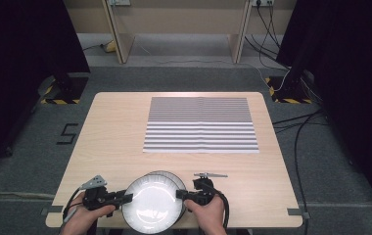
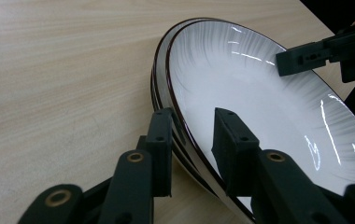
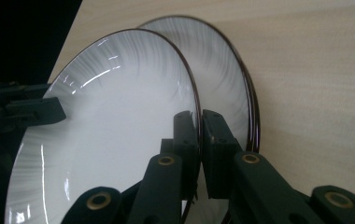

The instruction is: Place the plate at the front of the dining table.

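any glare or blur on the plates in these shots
High view: top plate glares nearly blank white. Left gripper view: bright streaks on that plate, near jaws soft. Right gripper view: small glints on it, jaws blurred, left edge dark.

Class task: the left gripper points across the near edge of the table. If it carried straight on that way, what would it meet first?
The top plate, whose rim already sits between the left gripper jaws. Beyond it, probably the right gripper on the far rim.

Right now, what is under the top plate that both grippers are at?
Under the top plate lies a second plate, its dark-edged rim showing past the far side. Its middle is covered, and so is the table beneath it, so I cannot tell whether more plates lie below.
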The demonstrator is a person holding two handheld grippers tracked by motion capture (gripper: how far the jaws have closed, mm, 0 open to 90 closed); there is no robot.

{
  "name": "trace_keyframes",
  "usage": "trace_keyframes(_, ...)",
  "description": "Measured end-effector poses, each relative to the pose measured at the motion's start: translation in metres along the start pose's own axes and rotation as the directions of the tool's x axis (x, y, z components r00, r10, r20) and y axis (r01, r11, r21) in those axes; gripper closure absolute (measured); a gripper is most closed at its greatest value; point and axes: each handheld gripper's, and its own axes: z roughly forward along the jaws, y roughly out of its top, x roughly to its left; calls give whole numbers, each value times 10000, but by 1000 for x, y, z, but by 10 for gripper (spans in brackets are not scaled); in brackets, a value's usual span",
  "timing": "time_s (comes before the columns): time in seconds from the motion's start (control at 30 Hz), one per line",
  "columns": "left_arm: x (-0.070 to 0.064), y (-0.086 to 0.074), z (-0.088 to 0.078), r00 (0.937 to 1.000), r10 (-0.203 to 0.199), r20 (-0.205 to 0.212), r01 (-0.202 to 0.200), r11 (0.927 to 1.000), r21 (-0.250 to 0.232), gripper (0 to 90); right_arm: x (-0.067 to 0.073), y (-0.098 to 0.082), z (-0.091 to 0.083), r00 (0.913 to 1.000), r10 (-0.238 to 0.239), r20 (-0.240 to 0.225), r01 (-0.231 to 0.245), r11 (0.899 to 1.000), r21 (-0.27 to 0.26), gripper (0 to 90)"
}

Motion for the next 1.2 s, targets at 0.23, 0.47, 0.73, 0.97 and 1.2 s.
trace_keyframes(0.23,6,7,7,10000,19,-55,-20,9999,-150,741,1,12,-3,9974,-645,336,660,9966,-483,863)
trace_keyframes(0.47,5,8,14,9992,201,-348,-202,9998,-12,755,-4,9,-1,9950,-868,499,895,9945,-553,847)
trace_keyframes(0.73,3,7,12,9983,334,-467,-338,9994,-67,765,-3,7,-7,9980,-631,-30,631,9979,151,743)
trace_keyframes(0.97,3,10,12,9988,311,-386,-313,9995,-52,795,-7,7,-6,9999,-5,-127,13,9981,612,841)
trace_keyframes(1.2,5,11,11,9996,-295,-45,294,9995,-97,708,-4,11,-2,9991,-329,285,317,9986,413,866)
